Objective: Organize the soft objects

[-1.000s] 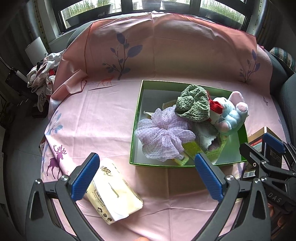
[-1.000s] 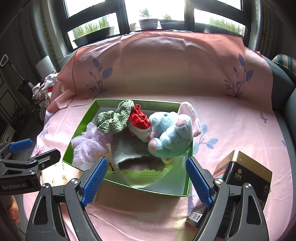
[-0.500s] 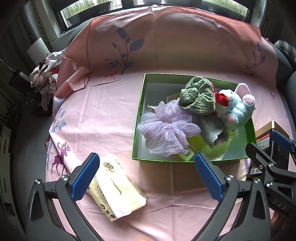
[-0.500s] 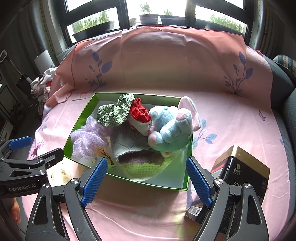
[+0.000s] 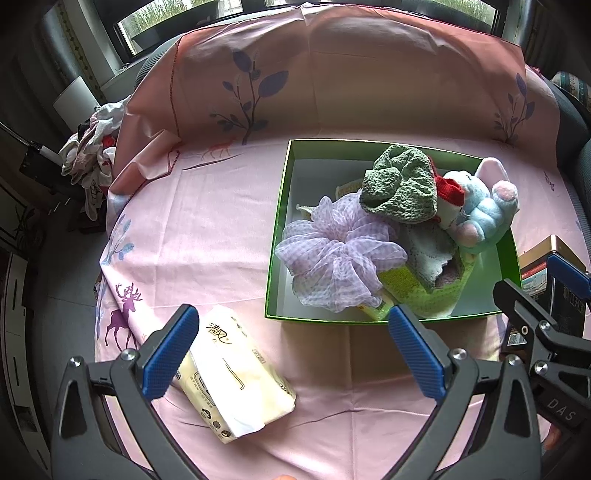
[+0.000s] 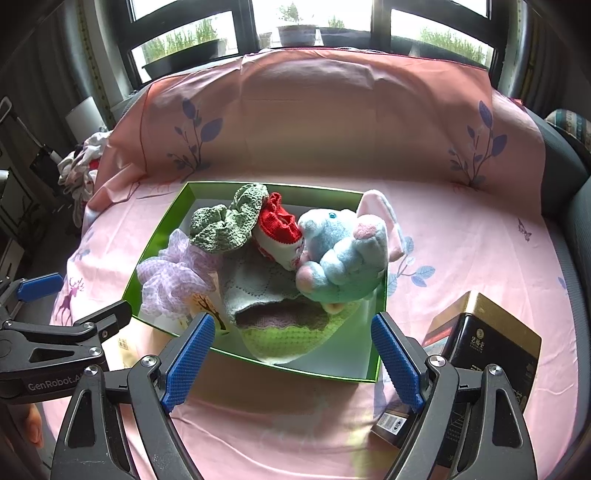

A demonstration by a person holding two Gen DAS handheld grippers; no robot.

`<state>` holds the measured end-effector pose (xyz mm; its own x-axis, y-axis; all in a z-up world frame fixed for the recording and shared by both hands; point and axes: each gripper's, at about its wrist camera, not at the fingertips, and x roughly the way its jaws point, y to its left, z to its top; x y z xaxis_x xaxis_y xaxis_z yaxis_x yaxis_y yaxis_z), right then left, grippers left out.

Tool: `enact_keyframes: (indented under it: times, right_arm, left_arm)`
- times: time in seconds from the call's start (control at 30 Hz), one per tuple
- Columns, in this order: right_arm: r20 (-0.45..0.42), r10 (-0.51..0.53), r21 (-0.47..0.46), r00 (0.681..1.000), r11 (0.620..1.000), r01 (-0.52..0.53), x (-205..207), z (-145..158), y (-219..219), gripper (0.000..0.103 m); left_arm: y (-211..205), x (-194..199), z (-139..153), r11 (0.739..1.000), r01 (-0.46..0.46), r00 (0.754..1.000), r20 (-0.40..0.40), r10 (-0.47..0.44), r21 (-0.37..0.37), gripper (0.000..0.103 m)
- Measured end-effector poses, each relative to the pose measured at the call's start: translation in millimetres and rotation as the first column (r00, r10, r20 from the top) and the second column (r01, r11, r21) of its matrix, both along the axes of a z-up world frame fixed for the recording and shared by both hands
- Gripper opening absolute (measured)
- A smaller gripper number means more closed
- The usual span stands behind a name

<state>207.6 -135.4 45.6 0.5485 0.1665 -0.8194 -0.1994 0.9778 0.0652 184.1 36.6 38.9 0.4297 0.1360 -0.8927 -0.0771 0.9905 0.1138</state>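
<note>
"GenRobot" on the left gripper [image 6: 66, 314]; "DAS" on the right gripper [image 5: 546, 280].

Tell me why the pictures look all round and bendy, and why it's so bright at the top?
Both wrist views use fisheye lenses, so the green box edges bow and the corners go black. In the right wrist view the window is glaringly bright, washing out the pink cloth a little. In the left wrist view the light is softer; the tissue pack looks sharp.
</note>
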Motion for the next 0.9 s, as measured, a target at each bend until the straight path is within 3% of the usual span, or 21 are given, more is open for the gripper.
enact_keyframes:
  times: [0.9]
  right_arm:
    - [0.004,0.008,-0.009,1.0,1.0,-0.008,2.1,-0.9,4.7,0.087]
  left_arm:
    - [-2.5,3.3,-7.5,1.0,0.001,1.0,-0.022,-0.001,0.015,0.102]
